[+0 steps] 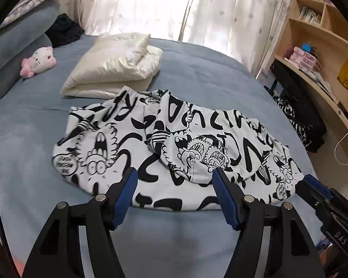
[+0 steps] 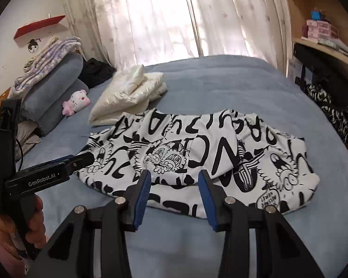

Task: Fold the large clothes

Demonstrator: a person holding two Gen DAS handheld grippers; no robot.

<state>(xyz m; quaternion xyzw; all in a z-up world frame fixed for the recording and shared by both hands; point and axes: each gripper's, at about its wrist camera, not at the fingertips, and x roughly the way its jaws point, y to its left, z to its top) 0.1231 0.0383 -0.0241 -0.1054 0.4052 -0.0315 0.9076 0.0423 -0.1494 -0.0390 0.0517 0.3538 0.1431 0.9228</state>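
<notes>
Blue bed (image 1: 197,74): printed garment (image 1: 174,143) beyond hand-held gripper (image 1: 175,176)

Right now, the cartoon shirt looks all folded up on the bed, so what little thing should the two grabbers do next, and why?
Probably lift the folded shirt aside, next to the cream bundle. It already lies as a compact packet on the blue bed. The left gripper and right gripper both hang open above its near edge, holding nothing. A few edges look uneven, so a small tidy first might help.
</notes>
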